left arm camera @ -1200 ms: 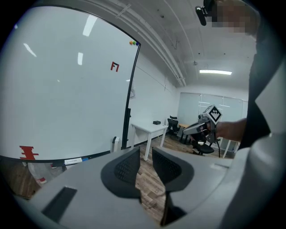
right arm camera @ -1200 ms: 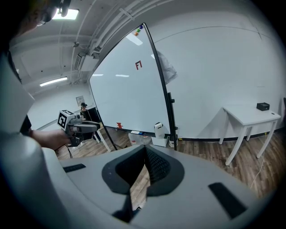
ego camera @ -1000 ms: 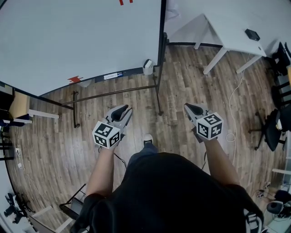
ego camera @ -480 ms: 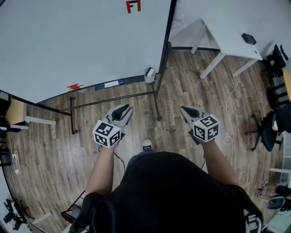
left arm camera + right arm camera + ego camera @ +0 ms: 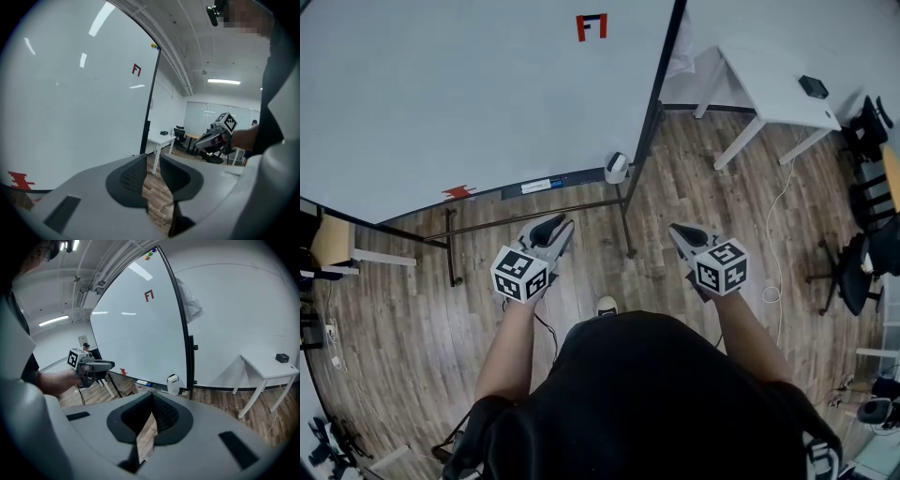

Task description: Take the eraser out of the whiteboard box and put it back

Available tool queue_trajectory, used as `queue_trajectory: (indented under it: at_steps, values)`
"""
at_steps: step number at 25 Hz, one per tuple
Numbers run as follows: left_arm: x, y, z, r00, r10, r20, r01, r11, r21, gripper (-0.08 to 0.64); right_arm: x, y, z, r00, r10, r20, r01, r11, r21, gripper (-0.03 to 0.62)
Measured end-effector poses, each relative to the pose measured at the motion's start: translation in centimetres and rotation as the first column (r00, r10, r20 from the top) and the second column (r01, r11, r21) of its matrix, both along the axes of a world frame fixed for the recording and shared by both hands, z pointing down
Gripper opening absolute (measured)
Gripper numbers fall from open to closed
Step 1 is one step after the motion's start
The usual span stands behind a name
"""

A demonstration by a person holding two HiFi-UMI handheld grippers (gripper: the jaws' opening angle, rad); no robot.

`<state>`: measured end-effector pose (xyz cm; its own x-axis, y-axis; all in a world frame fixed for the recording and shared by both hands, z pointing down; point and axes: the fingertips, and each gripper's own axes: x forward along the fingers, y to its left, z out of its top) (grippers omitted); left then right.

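Concealing its contents, whiteboard box (image 5: 616, 169).

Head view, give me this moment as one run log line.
left gripper: shut, empty | right gripper: shut, empty | whiteboard box: at lower edge of whiteboard, untouched, beyond both grippers

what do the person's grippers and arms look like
The left gripper and right gripper have light grey shells and dark ribbed jaw pads, each with a white cube of black square markers. The person wears a black short-sleeved top.
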<state>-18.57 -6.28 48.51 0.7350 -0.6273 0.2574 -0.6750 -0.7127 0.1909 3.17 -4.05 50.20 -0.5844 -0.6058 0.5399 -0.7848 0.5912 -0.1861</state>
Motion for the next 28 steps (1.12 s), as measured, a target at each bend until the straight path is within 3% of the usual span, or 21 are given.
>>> queue_trajectory:
  at_steps: [15, 28]
  values:
    - [-0.7, -3.4, -0.8, 0.999, 0.046, 0.004, -0.046, 0.999, 0.018, 0.094, -0.8, -2.4, -0.7, 0.999, 0.035, -0.013, -0.035, 0.999, 0.017, -0.003]
    - [1.3, -3.3, -1.1, 0.997, 0.072, 0.04, -0.073, 0.997, 0.032, 0.094, 2.1, -3.6, -2.0, 0.997, 0.081, 0.007, -0.081, 0.995, 0.051, -0.003]
